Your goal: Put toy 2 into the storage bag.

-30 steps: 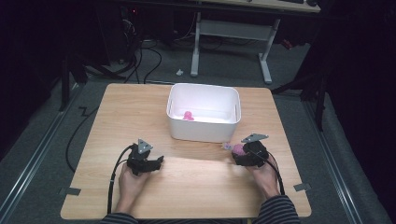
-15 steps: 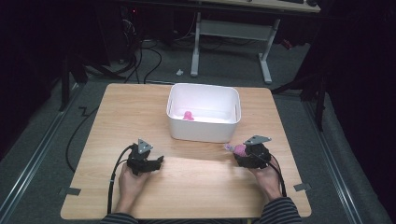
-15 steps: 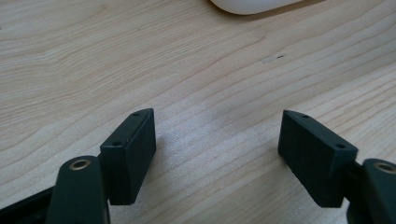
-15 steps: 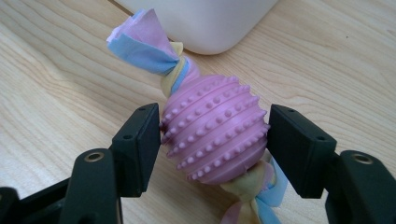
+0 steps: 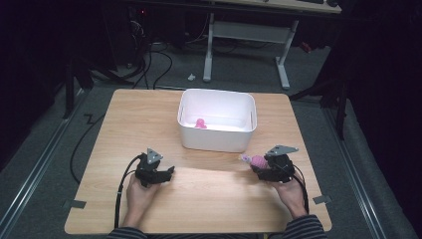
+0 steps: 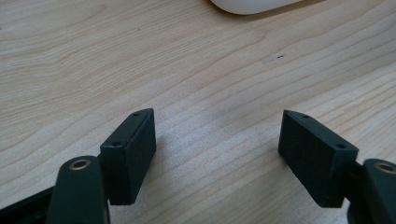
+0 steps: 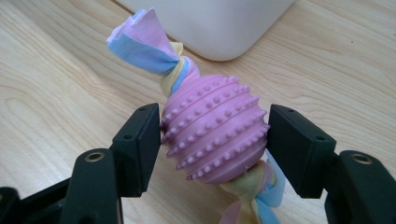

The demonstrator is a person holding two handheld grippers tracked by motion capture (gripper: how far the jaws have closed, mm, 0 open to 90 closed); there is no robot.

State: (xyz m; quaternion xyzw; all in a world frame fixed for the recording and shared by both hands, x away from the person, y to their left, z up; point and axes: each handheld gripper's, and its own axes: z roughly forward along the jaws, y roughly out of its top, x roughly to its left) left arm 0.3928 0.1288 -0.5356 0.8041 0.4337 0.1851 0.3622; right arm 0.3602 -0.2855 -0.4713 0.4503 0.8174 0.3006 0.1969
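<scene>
High view: The right gripper (image 5: 259, 164) sits at the table's (image 5: 214, 199) near right, just in front of the white bin (image 5: 217, 119), with a pink studded toy (image 5: 256, 161) between its jaws. The toy is outside the bin, close to its near right corner. A second small pink item (image 5: 200, 123) lies on the bin floor. The left gripper (image 5: 166, 172) rests low over bare wood at the near left, well apart from the toy.

Left gripper view: The 2 black jaws stand wide with nothing between them; only wood grain shows in the gap, and the bin's rounded base (image 6: 252, 5) appears at the top edge.

Right gripper view: The jaws have just been closing, and both pads (image 7: 140, 144) now press the toy (image 7: 215, 126) across its widest girth. The toy is an oval pink ball with rows of small studs, threaded on a knotted strip of pastel cloth (image 7: 140, 42) that fans out at each end.

Handling assessment: The toy is probably light and rubbery, yielding slightly under pressure. The studs should resist slipping. The body's middle is the correct place to take hold; the cloth tails are limp and would let the ball swing. Breakage risk appears low. The likely next step is a lift over the bin wall, which requires clearance for the hanging tail.
</scene>
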